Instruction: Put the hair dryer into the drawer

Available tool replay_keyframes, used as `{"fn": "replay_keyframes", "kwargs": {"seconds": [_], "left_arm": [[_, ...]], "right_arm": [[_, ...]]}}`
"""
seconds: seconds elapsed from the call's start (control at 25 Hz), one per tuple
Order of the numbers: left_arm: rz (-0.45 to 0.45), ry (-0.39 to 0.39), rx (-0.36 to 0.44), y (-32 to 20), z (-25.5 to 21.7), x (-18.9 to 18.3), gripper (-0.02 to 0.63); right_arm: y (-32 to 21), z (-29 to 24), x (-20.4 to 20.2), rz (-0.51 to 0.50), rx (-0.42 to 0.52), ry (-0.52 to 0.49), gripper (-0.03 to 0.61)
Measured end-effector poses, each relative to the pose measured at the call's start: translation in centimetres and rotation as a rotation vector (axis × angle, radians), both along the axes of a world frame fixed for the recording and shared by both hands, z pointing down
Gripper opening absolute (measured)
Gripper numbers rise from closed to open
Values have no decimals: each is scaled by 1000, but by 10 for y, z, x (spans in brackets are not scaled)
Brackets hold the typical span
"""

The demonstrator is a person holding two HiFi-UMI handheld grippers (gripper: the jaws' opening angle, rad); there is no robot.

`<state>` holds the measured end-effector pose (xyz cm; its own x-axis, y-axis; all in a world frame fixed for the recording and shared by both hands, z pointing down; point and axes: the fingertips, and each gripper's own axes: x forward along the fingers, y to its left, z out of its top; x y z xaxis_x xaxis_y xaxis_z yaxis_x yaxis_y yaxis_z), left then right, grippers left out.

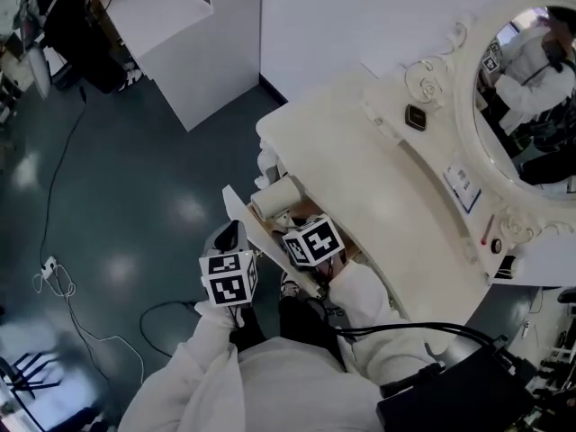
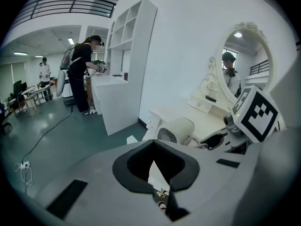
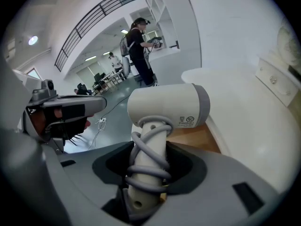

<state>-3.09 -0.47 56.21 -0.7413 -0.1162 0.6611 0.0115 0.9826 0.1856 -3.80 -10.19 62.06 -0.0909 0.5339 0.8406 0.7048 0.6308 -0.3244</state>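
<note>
The right gripper (image 3: 146,187) is clamped on the hair dryer (image 3: 169,105) by its cord-wrapped handle. The dryer hangs right over the open drawer (image 1: 241,219), whose wooden floor shows just beneath the barrel. The left gripper (image 2: 157,180) is pinched on a thin white edge, the drawer's front by the look of it, holding it open. So this is the placing step. Next call: lower the dryer down inside the drawer, lay it flat clear of the front panel, then let the right jaws spread.
</note>
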Motion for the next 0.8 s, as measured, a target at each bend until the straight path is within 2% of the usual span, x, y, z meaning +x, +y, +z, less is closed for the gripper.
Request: {"fn": "replay_keyframes", "kwargs": {"seconds": [0.4,0.8], "left_arm": [[-137,54,7,8,26,34,1],[-222,110,21,16,61,49,2]], "right_arm": [[-9,35,19,-74,7,106,256],[-27,68,9,5,18,146,256]]}}
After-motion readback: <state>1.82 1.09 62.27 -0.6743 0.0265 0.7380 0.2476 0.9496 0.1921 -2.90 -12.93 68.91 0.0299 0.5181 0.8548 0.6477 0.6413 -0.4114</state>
